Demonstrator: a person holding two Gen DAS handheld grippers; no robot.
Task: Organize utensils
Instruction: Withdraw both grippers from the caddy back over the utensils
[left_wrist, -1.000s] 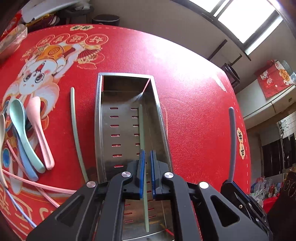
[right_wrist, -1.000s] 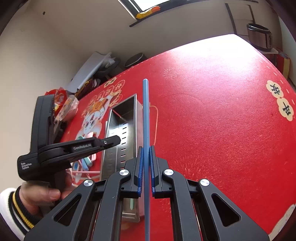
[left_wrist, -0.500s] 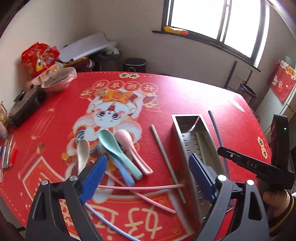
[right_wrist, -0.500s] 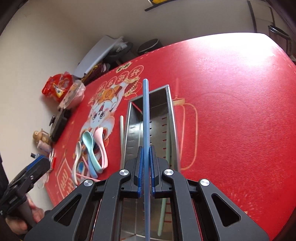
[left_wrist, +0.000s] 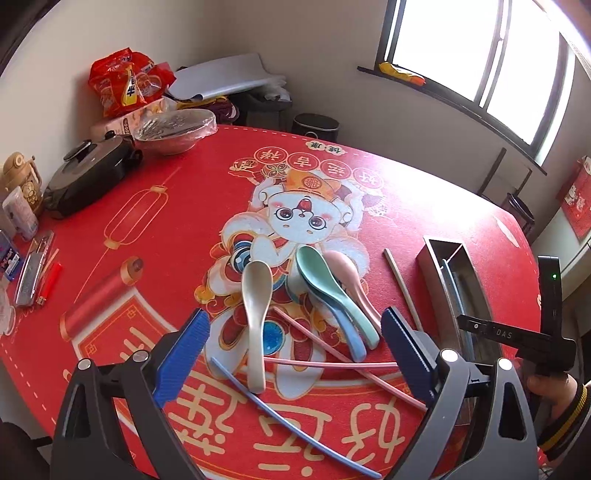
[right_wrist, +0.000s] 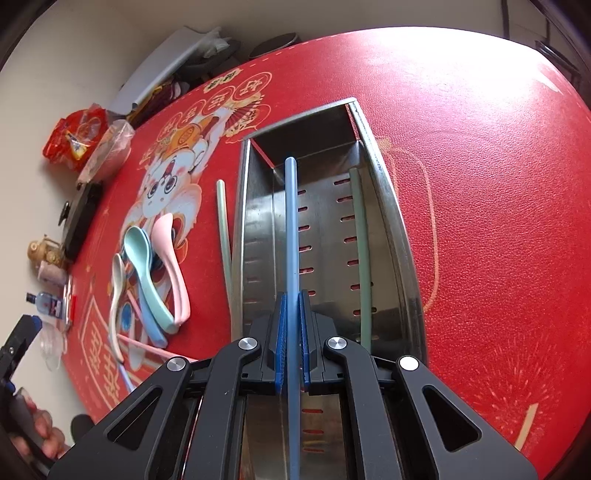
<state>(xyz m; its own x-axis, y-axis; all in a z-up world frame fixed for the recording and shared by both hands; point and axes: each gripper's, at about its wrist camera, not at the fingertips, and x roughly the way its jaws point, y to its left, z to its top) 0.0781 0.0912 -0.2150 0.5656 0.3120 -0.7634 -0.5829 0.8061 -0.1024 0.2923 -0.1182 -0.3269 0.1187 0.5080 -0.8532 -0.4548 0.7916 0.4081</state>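
1 blue chopstick (right_wrist: 291, 236) is clamped in R gripper (right_wrist: 291, 343) over steel tray (right_wrist: 391, 206); L gripper (left_wrist: 295, 354) is held wide apart, empty, above spoons (left_wrist: 256, 314).

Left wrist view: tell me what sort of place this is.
Probably a home dining room: a round table under a red festive tablecloth, a wrapped bowl of food and snack bags by the wall, a window behind.

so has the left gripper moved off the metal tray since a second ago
Yes. The left gripper was over the metal tray; it has swung away to the left of it, now hanging open over the spoons on the red mat.
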